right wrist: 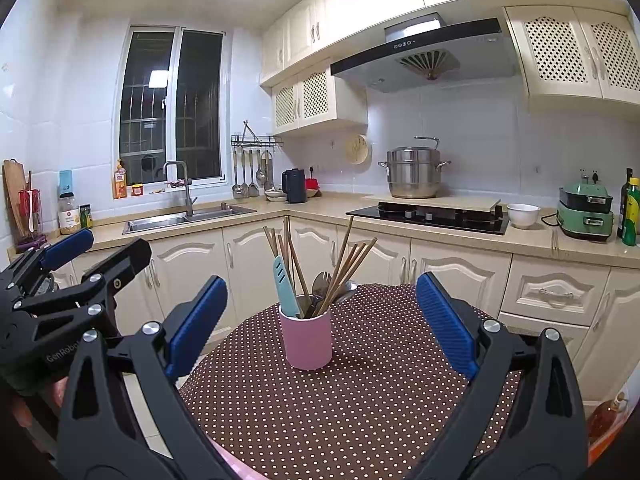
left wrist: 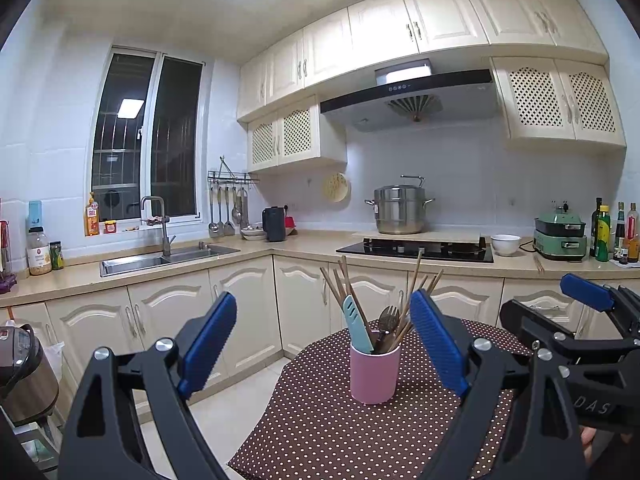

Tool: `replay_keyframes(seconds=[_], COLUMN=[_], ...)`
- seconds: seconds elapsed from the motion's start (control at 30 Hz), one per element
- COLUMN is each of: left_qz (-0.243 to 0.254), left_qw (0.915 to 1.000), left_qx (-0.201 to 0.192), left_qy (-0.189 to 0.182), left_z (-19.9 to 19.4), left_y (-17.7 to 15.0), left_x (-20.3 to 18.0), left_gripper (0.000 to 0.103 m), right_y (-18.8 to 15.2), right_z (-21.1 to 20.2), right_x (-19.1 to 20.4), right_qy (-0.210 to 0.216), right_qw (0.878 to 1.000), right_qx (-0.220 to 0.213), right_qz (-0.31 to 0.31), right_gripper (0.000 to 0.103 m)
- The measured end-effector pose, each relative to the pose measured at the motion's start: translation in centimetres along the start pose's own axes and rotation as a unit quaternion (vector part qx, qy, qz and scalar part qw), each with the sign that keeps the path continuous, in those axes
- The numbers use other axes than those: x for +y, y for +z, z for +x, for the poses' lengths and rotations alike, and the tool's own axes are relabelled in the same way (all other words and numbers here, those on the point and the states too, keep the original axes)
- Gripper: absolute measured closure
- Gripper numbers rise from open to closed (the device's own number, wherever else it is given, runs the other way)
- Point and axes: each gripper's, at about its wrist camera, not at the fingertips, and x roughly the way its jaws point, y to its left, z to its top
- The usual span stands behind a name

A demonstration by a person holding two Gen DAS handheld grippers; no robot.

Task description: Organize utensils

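A pink cup (left wrist: 374,372) stands upright on the brown polka-dot table (left wrist: 320,432). It holds several wooden chopsticks (left wrist: 416,280), a teal slotted spatula (left wrist: 355,328), a metal fork (left wrist: 389,320) and a spoon. My left gripper (left wrist: 322,340) is open and empty, held above the table short of the cup. The cup also shows in the right wrist view (right wrist: 306,340), with chopsticks (right wrist: 348,264) and spatula (right wrist: 285,288). My right gripper (right wrist: 322,320) is open and empty, facing the cup. Each gripper shows at the edge of the other's view.
Beyond the table run cream cabinets and a counter (right wrist: 532,240) with a sink (right wrist: 188,216), a black hob (right wrist: 428,214), a steel pot (right wrist: 414,172), a white bowl (right wrist: 523,214), a green cooker (right wrist: 586,210) and bottles. A rice cooker (left wrist: 24,376) stands at the left.
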Motion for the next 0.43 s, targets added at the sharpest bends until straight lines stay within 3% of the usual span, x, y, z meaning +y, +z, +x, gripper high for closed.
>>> replay_keyframes(seconds=[0.27, 0.43], left_qz=[0.003, -0.003], left_qw=[0.9999, 0.9986], left_qx=[0.015, 0.051], left_qy=[-0.001, -0.01], left_z=[1.6, 4.1], left_y=[-0.8, -1.9], left_x=[0.0, -0.1], left_gripper=[0.016, 0.016], right_y=[-0.4, -1.2], right_z=[1.3, 3.1], right_x=[-0.6, -1.3], right_qy=[0.001, 0.003], right_qw=[1.0, 0.999], right_qx=[0.014, 0.036], right_qz=[0.008, 0.018], right_gripper=[0.009, 0.009])
